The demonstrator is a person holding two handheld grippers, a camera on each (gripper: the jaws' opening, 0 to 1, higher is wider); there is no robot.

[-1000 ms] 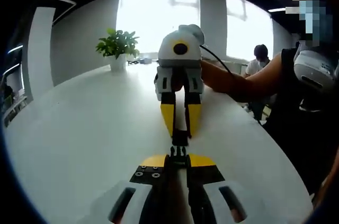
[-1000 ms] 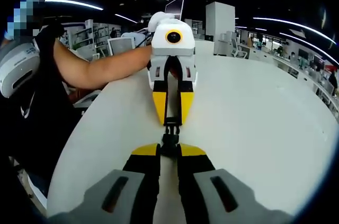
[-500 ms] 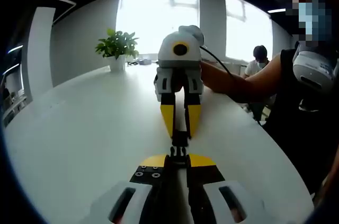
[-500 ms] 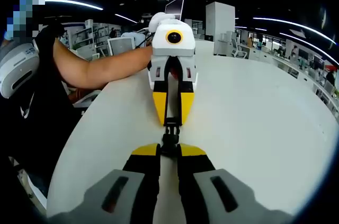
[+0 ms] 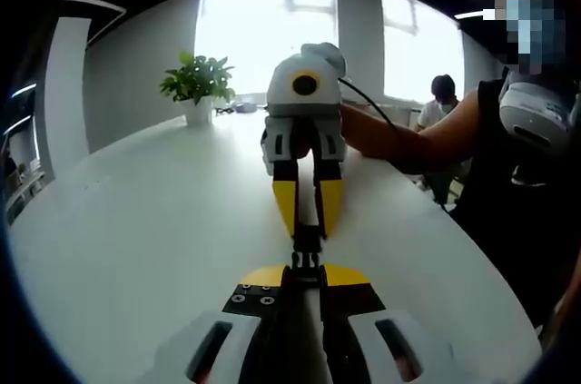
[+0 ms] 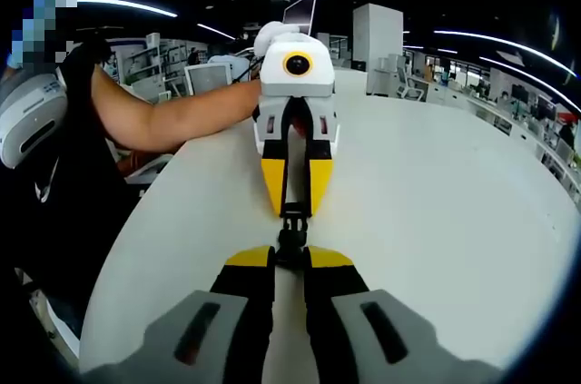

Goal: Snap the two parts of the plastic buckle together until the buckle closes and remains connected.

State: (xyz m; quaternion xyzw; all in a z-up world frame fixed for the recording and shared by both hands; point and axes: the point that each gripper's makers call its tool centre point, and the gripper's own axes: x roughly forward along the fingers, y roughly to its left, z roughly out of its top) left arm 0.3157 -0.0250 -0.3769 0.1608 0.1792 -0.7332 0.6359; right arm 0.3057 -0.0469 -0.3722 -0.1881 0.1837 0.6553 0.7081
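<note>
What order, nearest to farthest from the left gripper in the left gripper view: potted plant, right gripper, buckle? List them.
1. buckle, held at the left gripper tips.
2. right gripper, just beyond, facing it.
3. potted plant, far across the table, upper left.

Black plastic buckle point(image 5: 308, 252) between yellow-tipped jaws. Left gripper point(image 6: 292, 207): white body, yellow jaws, black inner edges. Right gripper point(image 5: 308, 230) same scheme. White table point(image 5: 154, 221). Green potted plant point(image 5: 194, 81) in white pot. Person's sleeve point(image 5: 522, 175) black.

Two grippers point(image 5: 307, 268) point(image 6: 290, 261), seemingly two buckle halves point(image 6: 290, 228), one potted plant point(image 5: 196, 86), one table point(image 5: 136, 211).
</note>
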